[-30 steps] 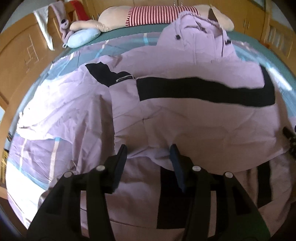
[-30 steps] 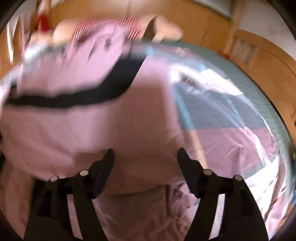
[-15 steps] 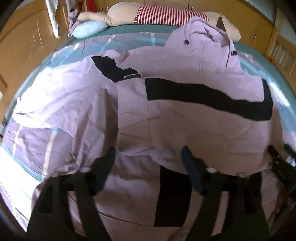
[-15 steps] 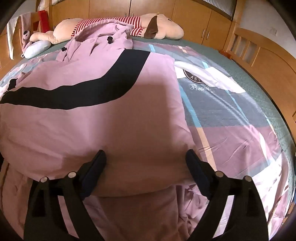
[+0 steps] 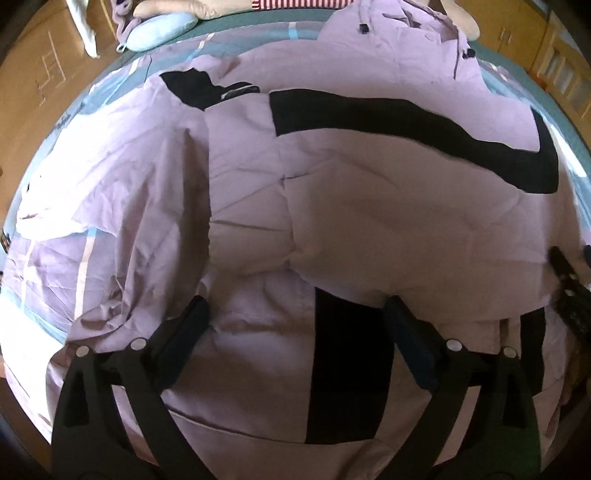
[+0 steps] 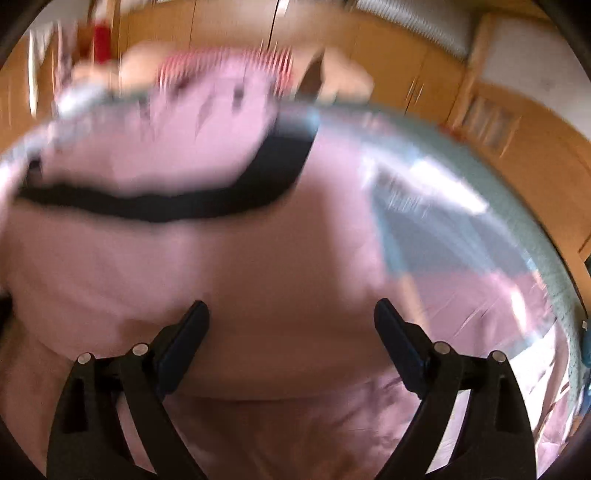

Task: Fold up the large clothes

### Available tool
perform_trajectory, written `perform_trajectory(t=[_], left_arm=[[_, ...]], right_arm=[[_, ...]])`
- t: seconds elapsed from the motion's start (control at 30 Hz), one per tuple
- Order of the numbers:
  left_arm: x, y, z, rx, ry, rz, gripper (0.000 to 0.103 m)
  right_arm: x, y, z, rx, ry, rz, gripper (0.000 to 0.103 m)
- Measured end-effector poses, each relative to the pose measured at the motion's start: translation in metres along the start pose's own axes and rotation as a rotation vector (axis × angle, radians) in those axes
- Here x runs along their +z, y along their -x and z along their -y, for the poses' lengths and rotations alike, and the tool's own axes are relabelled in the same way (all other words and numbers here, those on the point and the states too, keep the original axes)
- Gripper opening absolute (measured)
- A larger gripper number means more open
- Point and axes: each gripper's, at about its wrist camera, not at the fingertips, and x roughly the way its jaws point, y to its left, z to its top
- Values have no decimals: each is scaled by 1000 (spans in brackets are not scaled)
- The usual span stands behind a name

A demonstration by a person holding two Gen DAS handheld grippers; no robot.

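Across the bed [image 5: 92,122]: lilac jacket [image 5: 369,206], black-banded, lay spread, hem folded up. Beyond it: blue pillow [image 5: 162,31], striped plush toy [image 6: 240,62]. Left gripper [image 5: 295,321] and right gripper [image 6: 291,317] hovered, jaws apart, empty.

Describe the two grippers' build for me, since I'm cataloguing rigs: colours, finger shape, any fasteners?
The left gripper and right gripper look alike: black frames with cut-out slots, each arm branching into two struts pinned by round silver screws. The fingers are flat, tapered paddles with a dark blue tint on the inner faces. No cables, sleeves or markings show.
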Motion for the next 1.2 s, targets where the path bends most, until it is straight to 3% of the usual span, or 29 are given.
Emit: perform_trajectory(t=[0.2, 0.33, 0.4, 0.5, 0.67, 0.73, 0.8, 0.87, 0.97, 1.03, 1.07, 1.2], left_arm=[[4, 26, -4, -25, 21, 85, 98], [12, 45, -30, 29, 98, 164, 99], [14, 38, -49, 31, 162, 129, 101], [14, 15, -68, -16, 229, 12, 101], [17, 17, -67, -25, 197, 13, 101], [18, 21, -67, -18, 193, 38, 101], [16, 30, -69, -7, 186, 85, 101], [12, 38, -70, -1, 172, 123, 101], [16, 44, -69, 15, 144, 159, 101], [20, 44, -71, 11, 128, 162, 101], [22, 45, -76, 9, 127, 168, 101], [31, 53, -123, 35, 223, 232, 101]], right_arm=[[1, 1, 1, -2, -7, -6, 94], [-1, 1, 0, -9, -4, -6, 96], [-3, 0, 1, -12, -3, -9, 96], [-3, 0, 1, -14, -2, -5, 97], [-3, 3, 2, -15, -6, 12, 97], [-2, 21, 6, -25, -32, 107, 96], [2, 57, 7, -24, -39, 279, 96], [6, 72, 2, -6, -15, 326, 97], [5, 55, -10, 73, 11, 214, 97], [-2, 16, -22, 99, 56, 17, 97], [-5, 4, -23, 102, 58, -34, 97], [-5, 6, -15, 129, 15, -27, 98]])
